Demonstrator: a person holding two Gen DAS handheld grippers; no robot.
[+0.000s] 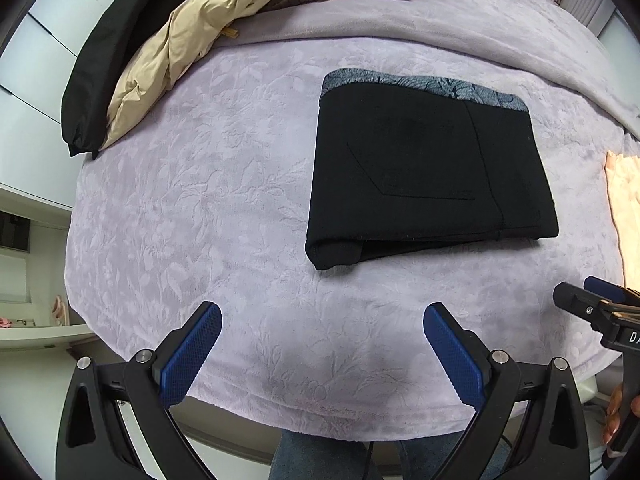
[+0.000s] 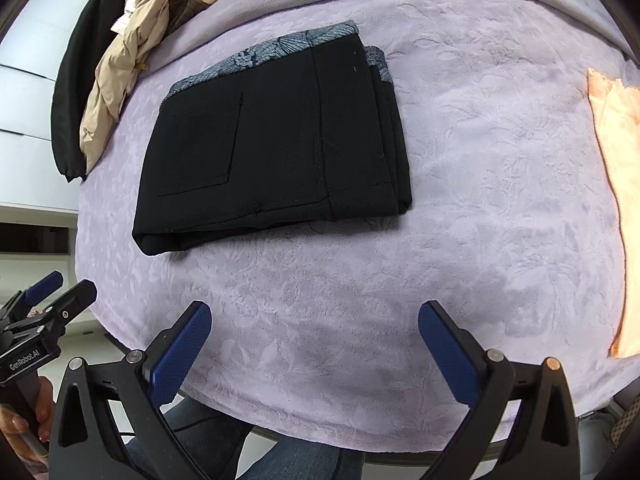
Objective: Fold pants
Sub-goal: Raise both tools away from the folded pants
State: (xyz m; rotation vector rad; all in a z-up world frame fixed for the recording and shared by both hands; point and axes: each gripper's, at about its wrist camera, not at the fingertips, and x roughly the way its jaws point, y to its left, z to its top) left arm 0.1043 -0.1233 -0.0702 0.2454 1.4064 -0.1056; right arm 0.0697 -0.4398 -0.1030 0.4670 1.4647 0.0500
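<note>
One pair of black pants [image 1: 428,168] lies folded flat on the lilac blanket [image 1: 200,220].

Two tongs hover near the blanket's front edge, clear of the pants: left tongs [image 1: 322,318] and right tongs [image 2: 314,316], both spread wide, empty. A peach cloth [image 2: 618,200] is cut off by the edge; piled clothes [image 1: 180,40] lie behind.

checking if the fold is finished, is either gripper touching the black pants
Apart. In the right wrist view the right gripper is open, blanket between it and the black pants; left gripper likewise.
</note>
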